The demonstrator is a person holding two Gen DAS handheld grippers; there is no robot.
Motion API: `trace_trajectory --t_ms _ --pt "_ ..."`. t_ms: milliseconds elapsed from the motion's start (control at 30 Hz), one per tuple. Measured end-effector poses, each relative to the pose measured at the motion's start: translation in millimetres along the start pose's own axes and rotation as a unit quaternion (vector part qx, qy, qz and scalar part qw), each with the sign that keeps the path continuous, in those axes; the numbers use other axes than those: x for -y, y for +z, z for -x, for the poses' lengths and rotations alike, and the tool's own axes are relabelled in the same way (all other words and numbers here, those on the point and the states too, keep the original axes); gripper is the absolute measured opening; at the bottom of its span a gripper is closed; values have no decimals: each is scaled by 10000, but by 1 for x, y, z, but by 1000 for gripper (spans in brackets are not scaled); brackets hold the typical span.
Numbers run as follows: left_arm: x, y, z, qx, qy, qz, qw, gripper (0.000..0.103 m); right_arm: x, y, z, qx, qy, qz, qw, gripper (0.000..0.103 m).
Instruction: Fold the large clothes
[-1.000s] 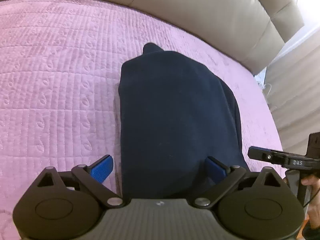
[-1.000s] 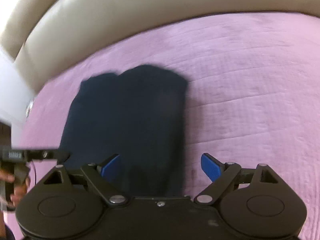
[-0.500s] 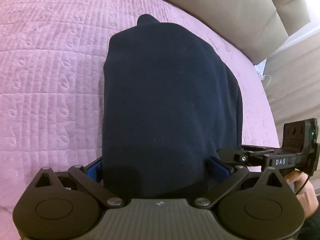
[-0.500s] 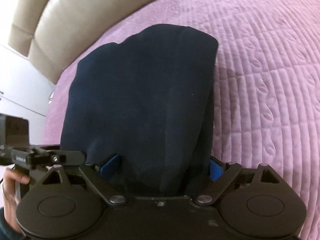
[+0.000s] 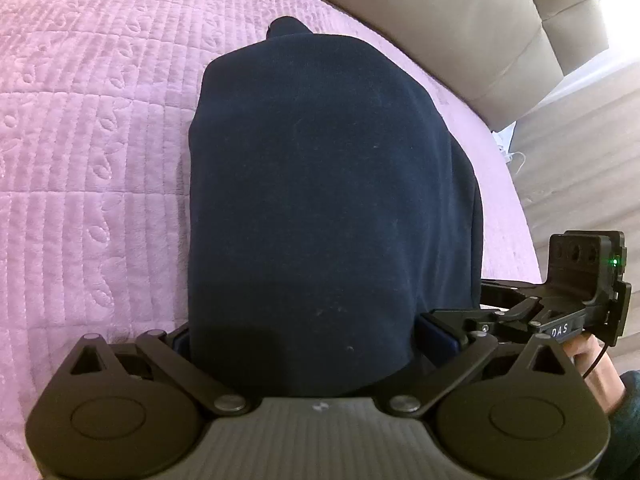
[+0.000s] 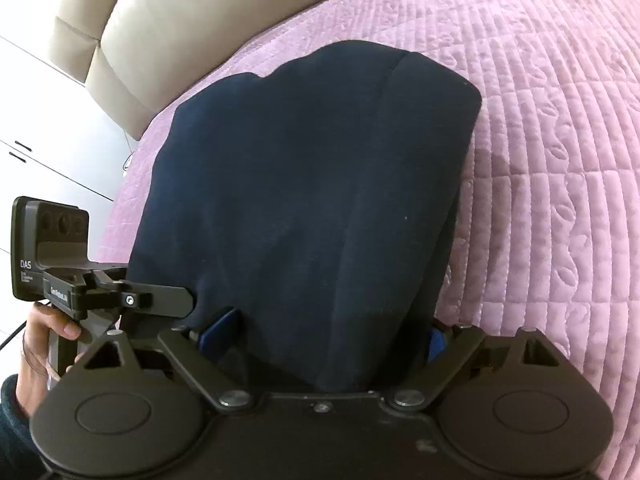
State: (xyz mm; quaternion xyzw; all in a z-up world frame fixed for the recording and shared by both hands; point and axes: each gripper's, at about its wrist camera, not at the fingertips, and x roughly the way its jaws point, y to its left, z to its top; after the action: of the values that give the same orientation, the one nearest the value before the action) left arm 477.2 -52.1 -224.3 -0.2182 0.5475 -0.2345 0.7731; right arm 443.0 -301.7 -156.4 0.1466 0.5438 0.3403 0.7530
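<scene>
- The pink quilted bedspread, stitched in ribbed squares with small leaf shapes, covers the bed and serves as the soft, flat surface for folding; its plush nap looks likely to grip fabric rather than let it slide.
- The beige padded headboard, smooth and leather-like with seamed panels, curves behind the far edge of the bedspread and plays no part in the work.
- The dark navy fleece garment lies on the bedspread near its edge, already folded into a long, thick, rounded-off rectangle with a small bump of fabric poking out at the far end. Its near end runs up between both pairs of jaws, probably so that the two corners can be carried over together for a further fold.
- The left gripper, black with grey ribbed housing, has its blue-padded jaws set wide at either side of the garment's near edge; whether they pinch cloth cannot be told, as the fabric hides the pads.
- The right gripper, of the same build, stands likewise at the neighbouring stretch of that edge, jaws apart around the thick fold, grip unclear.
- A person's hand holds the left gripper's handle, just beside the right one.
</scene>
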Motion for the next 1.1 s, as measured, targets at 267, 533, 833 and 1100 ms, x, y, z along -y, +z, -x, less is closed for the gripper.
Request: trace_trajectory --t_ms 267,533,833,1100 --pt "1 -3 -8 123 -36 -147 9998 103 -14 1 -8 31 -83 118 9999 103" --pt "-9 2 -7 33 -334 -143 9993 103 -16 -2 -6 49 -227 -159 9996 103" --pt "-4 1 -10 80 -222 -205 9995 103 -31 -10 -15 253 -334 -116 9991 103" --pt "-4 -11 4 471 -272 -243 9982 75 -54 -32 -9 746 -332 -281 9963 63"
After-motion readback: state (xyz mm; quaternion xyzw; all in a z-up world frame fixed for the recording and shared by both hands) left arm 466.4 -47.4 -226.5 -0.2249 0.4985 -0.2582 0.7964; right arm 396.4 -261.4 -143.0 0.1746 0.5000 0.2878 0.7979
